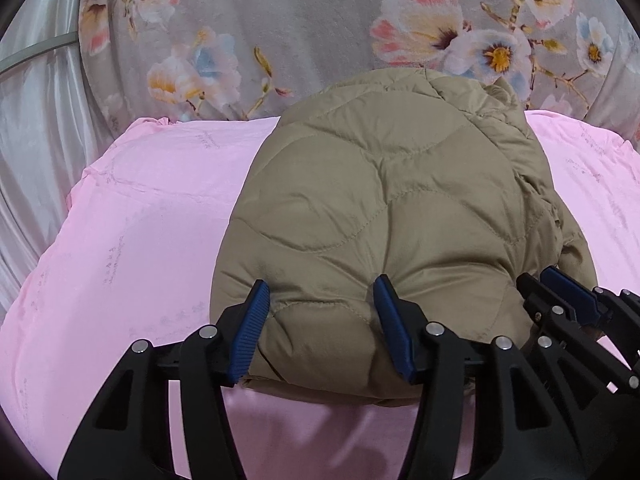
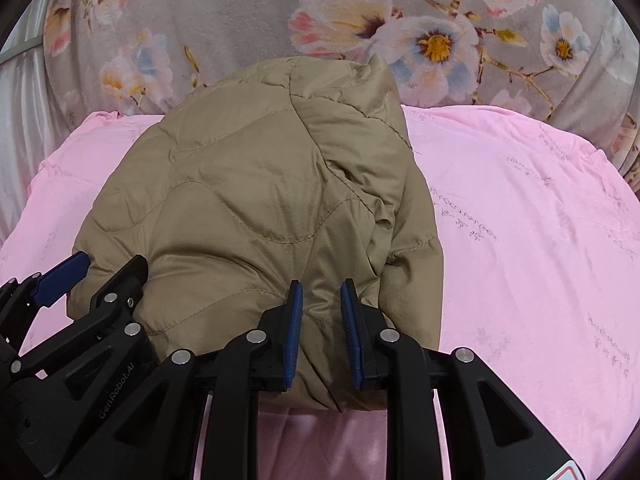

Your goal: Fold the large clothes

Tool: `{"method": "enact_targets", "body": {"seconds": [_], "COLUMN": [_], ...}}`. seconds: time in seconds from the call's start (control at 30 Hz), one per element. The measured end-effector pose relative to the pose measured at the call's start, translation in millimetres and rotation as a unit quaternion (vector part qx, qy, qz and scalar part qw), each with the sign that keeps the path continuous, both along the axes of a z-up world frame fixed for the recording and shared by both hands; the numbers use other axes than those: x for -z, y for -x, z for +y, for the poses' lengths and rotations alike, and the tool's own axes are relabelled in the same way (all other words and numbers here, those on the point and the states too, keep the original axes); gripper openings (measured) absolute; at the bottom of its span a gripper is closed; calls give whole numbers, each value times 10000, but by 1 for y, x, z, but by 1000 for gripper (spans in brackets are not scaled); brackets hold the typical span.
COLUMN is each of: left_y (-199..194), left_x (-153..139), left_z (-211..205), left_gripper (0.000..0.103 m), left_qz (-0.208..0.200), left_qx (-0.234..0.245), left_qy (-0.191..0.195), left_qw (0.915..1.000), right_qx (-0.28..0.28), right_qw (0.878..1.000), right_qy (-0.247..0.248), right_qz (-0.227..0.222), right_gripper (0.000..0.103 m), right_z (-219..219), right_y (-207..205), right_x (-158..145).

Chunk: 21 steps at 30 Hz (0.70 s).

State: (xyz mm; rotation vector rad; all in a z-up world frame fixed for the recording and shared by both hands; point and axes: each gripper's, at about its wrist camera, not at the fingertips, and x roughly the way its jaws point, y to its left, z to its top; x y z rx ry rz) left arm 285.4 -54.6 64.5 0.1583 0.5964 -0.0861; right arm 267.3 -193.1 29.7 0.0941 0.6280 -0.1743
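So the puffy tan quilted jacket [image 1: 384,208], all wavy stitched panels and slightly shiny fabric, is sitting folded into a rounded bundle on a soft pink bedspread [image 1: 120,248]. The left gripper [image 1: 322,320] is straddling the bundle's near edge, its ribbed blue pads fairly wide and pressing into the padding. The right gripper [image 2: 322,328] is pinching a narrow fold of the same edge. A fuzzy grey flowered blanket [image 2: 240,12] is lying behind.
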Motion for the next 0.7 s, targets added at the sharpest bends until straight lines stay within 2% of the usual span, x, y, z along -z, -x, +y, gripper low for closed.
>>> {"method": "enact_targets", "body": {"seconds": [0.27, 0.37, 0.4, 0.43, 0.47, 0.5, 0.6, 0.7], "left_y": [-2, 7, 12, 22, 32, 45, 83, 110], "left_x": [4, 0, -1, -2, -2, -1, 1, 4], "left_z": [-3, 3, 7, 12, 16, 20, 29, 37], "left_gripper": [53, 54, 57, 60, 69, 79, 87, 93], "left_qz": [5, -117, -125, -155, -173, -161, -177, -78], "left_qx": [-38, -27, -38, -47, -29, -39, -42, -95], "left_qy": [-77, 51, 152, 268, 353, 374, 403, 427], "left_qw": [10000, 9999, 9998, 9995, 9992, 9992, 9990, 9990], "right_qx": [-32, 131, 149, 155, 187, 236, 323, 460], "right_qw": [9999, 9997, 9992, 9988, 9987, 9985, 9963, 9969], "right_qy": [-109, -132, -211, -234, -118, 105, 697, 528], "right_qz": [66, -187, -294, -404, -470, -488, -383, -352], "right_gripper": [20, 23, 25, 33, 44, 48, 58, 78], "right_z": [-4, -3, -2, 1, 5, 12, 27, 22], "right_y": [-4, 16, 29, 46, 62, 78, 114, 145], "right_x": [2, -6, -10, -11, -12, -11, -5, -1]}}
